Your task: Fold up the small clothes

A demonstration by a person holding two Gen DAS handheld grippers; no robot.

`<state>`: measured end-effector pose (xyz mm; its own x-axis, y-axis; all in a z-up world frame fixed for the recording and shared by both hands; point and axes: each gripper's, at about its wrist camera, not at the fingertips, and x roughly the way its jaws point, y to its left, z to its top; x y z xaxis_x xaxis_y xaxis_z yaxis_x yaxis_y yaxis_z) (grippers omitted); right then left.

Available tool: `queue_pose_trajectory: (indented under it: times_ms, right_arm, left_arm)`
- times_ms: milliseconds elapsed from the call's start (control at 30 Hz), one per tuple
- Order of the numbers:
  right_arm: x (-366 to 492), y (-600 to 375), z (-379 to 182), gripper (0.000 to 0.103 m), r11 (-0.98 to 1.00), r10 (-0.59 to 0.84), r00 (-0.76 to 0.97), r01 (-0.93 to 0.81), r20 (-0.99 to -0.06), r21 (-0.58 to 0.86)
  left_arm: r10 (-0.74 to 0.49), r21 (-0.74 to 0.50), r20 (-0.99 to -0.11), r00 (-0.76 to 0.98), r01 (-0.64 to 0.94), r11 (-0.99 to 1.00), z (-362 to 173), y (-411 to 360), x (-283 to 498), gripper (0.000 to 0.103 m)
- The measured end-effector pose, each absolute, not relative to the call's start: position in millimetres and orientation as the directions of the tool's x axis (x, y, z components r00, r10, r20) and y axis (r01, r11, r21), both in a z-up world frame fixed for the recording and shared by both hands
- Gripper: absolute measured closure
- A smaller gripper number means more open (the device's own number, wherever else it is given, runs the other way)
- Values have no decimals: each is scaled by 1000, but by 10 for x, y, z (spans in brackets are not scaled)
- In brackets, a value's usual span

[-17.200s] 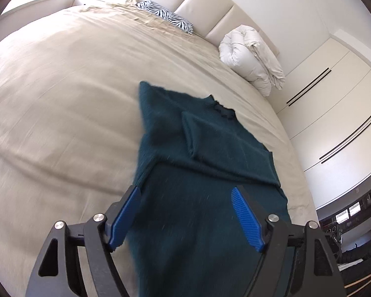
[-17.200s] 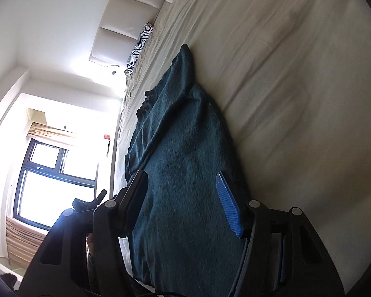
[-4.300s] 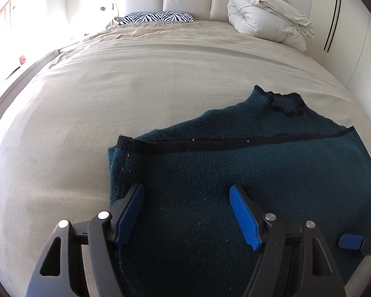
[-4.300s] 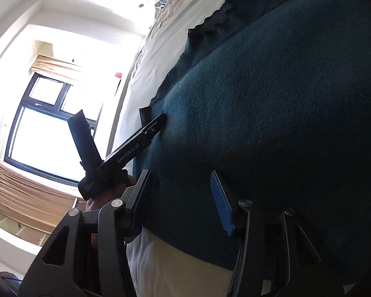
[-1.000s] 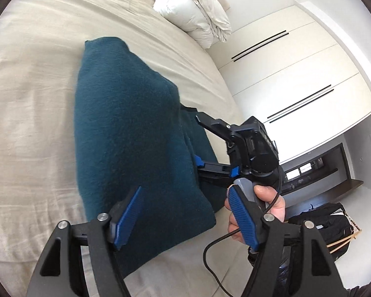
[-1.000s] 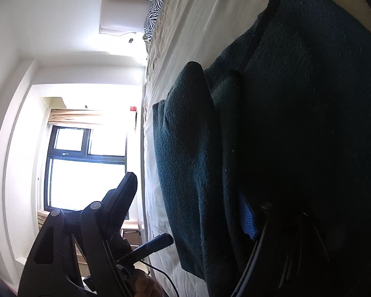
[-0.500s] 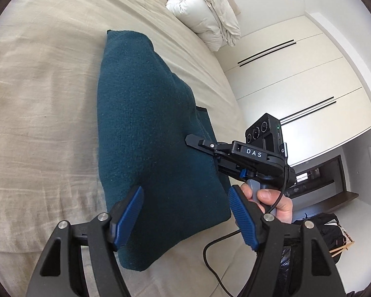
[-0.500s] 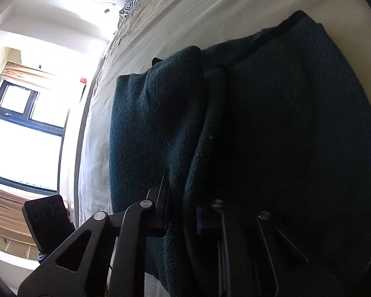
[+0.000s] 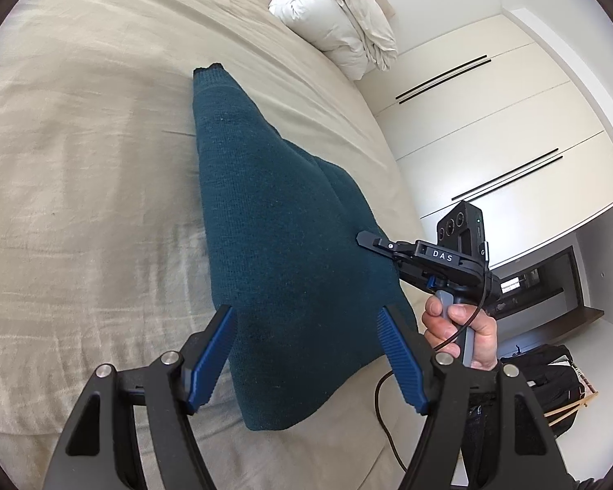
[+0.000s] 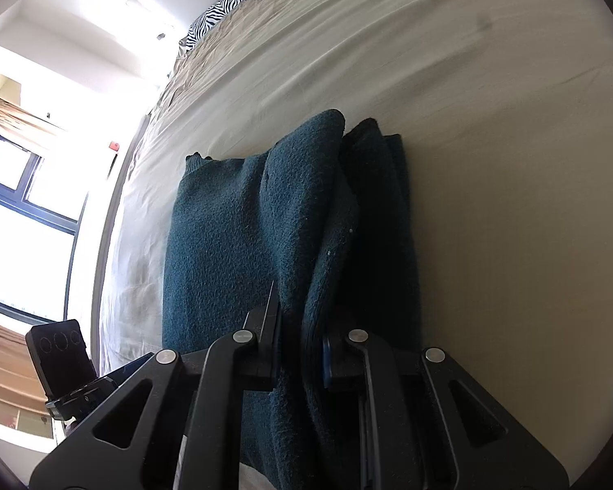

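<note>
A dark teal knit sweater [image 9: 282, 245] lies folded in a long narrow stack on the beige bed [image 9: 81, 163]. My left gripper [image 9: 306, 351] is open, its blue pads on either side of the sweater's near end, just above it. My right gripper [image 10: 300, 343] is shut on the sweater's [image 10: 233, 224] right edge, pinching several layers [image 10: 306, 245] between its jaws. In the left wrist view the right gripper [image 9: 372, 241] reaches in from the right, held by a hand [image 9: 461, 326].
A white rolled duvet [image 9: 339, 20] and a zebra pillow [image 10: 224, 0] lie at the headboard. White wardrobe doors [image 9: 490, 122] stand to the right of the bed. A window [image 10: 20, 204] is on the left side. A black bag [image 9: 551, 379] sits on the floor.
The sweater has been pulled over into a narrower folded stack. My right gripper has stayed clamped on its edge and moved toward the bed's right side. My left gripper has stayed open.
</note>
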<state>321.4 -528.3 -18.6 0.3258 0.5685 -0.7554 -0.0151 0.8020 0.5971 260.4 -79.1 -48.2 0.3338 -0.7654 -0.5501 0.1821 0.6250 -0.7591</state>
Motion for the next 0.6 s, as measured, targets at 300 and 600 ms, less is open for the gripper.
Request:
queue_pose_trajectory:
  times_ms: [300,600]
  right_arm:
    - [3128,-5473,-374,91,791,573,339,9,-746,612]
    - [3066,-5649,-632,85,706,645,375,39,-665,707]
  left_arm:
    - [-750,-732,-578,321,202,651,-413,-925,2696,30]
    - [-717,-712,-615,328,162,684,-515,-994,2919,29]
